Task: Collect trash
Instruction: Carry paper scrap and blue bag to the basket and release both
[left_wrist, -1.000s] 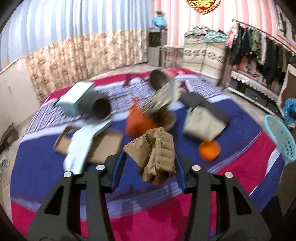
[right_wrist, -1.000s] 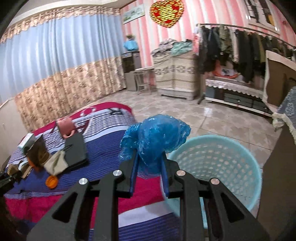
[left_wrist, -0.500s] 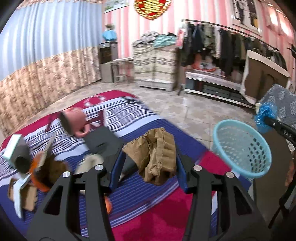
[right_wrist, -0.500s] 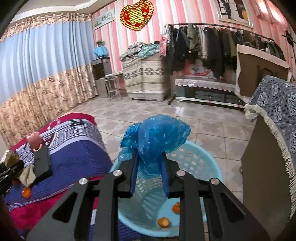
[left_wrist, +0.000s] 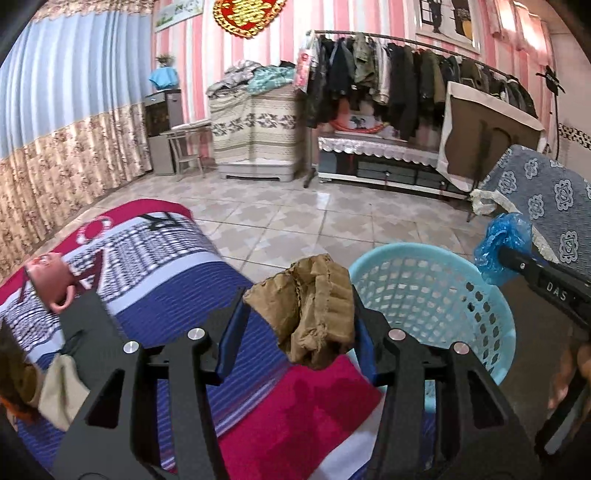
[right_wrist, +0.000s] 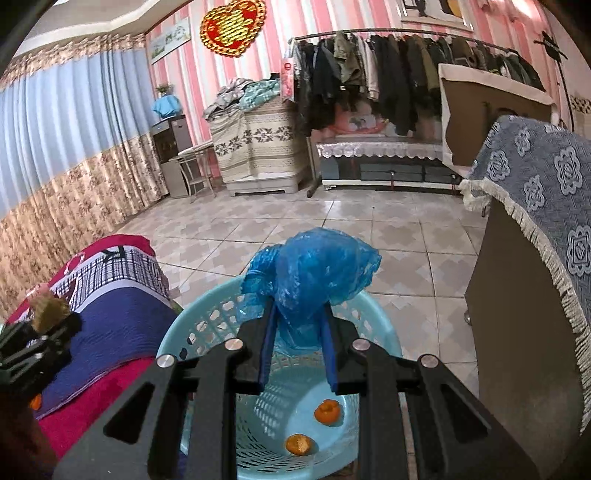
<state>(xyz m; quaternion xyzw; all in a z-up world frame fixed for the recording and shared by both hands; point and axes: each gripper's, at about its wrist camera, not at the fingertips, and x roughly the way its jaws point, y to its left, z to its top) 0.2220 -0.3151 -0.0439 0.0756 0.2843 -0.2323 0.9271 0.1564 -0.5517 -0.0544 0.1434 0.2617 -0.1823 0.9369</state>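
Basket (right_wrist: 376, 317) holds two orange peels (right_wrist: 327, 410); blue bag (right_wrist: 314, 273) above.

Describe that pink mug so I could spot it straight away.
Start at the striped red, white and blue bedspread. Near its left side, a pink ceramic mug lies tipped over beside a flat black object. It is the only pink, handled thing among that clutter.

The crumpled brown cardboard wad (left_wrist: 314, 310) hides the near-left rim of the light-blue perforated plastic basket (left_wrist: 436, 291). The crumpled blue plastic bag (right_wrist: 314, 280) and the right gripper (right_wrist: 297, 343) hide the basket's centre. The pink ceramic mug (left_wrist: 50, 282) is motion-blurred. A beige cloth item (left_wrist: 61, 395) is partly covered by the left gripper (left_wrist: 295, 336); its type cannot be determined.
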